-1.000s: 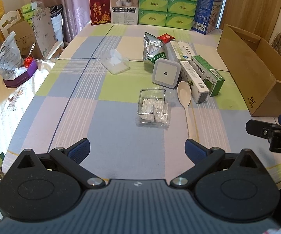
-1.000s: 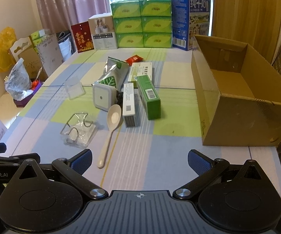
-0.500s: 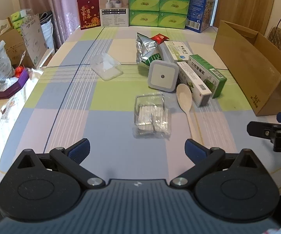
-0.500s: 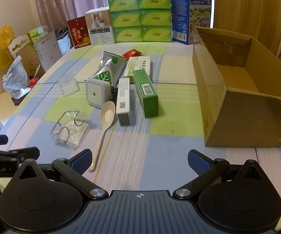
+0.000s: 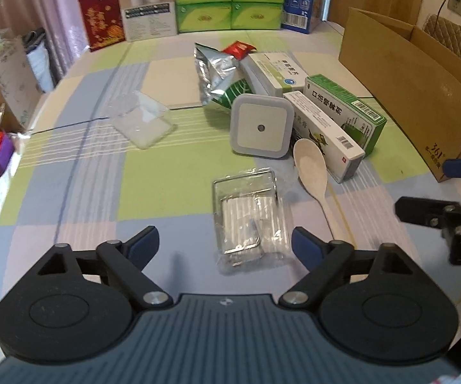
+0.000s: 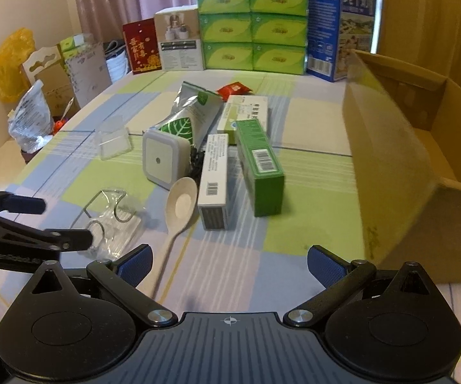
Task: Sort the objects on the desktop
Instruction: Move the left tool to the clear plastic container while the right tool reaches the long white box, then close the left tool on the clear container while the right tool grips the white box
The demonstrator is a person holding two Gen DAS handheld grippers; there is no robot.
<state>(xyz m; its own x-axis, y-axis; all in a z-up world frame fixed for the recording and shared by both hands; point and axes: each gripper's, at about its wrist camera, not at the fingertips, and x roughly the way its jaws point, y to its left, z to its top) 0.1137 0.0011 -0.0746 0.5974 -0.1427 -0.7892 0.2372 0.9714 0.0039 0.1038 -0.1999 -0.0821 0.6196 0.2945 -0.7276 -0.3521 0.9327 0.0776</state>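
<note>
Three cartons (image 5: 342, 108), one spoon (image 5: 312, 168), perhaps more.

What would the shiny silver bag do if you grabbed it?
The silver bag looks creased and crumpled, so it would probably bend and crinkle instead of staying stiff. Its foil looks smooth, so it might slip. It leans on the boxes, so it may flop over.
</note>
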